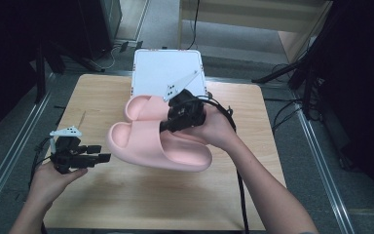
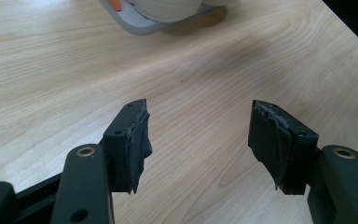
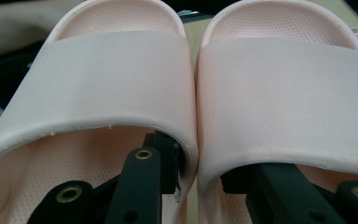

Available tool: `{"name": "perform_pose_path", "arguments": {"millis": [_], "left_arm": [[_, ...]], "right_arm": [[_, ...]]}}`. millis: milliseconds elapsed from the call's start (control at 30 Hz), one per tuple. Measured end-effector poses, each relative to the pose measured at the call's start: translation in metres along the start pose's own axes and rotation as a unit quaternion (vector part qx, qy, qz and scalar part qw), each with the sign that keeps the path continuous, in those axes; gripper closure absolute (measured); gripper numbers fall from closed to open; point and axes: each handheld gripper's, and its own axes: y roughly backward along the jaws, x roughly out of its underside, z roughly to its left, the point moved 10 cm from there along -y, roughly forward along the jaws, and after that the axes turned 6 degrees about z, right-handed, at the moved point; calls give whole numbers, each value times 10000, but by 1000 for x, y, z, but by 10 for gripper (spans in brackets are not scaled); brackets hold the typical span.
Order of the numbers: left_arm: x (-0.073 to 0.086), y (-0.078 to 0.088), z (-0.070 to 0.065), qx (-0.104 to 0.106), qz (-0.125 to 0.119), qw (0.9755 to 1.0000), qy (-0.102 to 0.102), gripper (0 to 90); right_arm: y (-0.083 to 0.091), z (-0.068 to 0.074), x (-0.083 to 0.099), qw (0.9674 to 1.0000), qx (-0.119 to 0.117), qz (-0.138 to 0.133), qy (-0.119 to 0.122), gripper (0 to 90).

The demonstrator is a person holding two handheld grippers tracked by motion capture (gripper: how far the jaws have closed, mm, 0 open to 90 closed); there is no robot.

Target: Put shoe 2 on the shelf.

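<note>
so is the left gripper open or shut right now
Open. In the left gripper view the left gripper has its jaws standing wide apart with only bare wooden table between them, nothing held.

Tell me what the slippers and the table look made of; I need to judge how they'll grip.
Slippers: probably soft moulded foam or rubber, matte pink, thick rounded edges, fine dotted footbed in the right gripper view. The right gripper pinches both by their inner walls. Table: pale wood or wood-look laminate, smooth with straight grain lines; which one is unclear.

jaws' tips hidden inside pink slippers [image 3: 191, 93] — heels cut off
</note>
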Motion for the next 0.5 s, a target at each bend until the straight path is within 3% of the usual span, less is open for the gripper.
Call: {"name": "perform_pose_path", "arguments": {"millis": [167,300,367,433,500], "left_arm": [[-5,-4,-1,52,17,10000,-55,385],[-9,-8,-2,104,38,9999,-91,384],[-11,-10,-3,143,48,9998,-110,384],[-12,-12,-4,149,59,9998,-155,384],[-14,-14,-6,187,77,9996,-175,384]], "right_arm": [[18,-21,-18,9985,402,-105,-360,732],[29,-42,-29,9937,753,-240,-798,733],[32,-55,-33,9894,962,-256,-1061,733],[36,-69,-38,9829,1238,-272,-1339,733],[39,-85,-42,9740,1523,-314,-1645,733]]}}
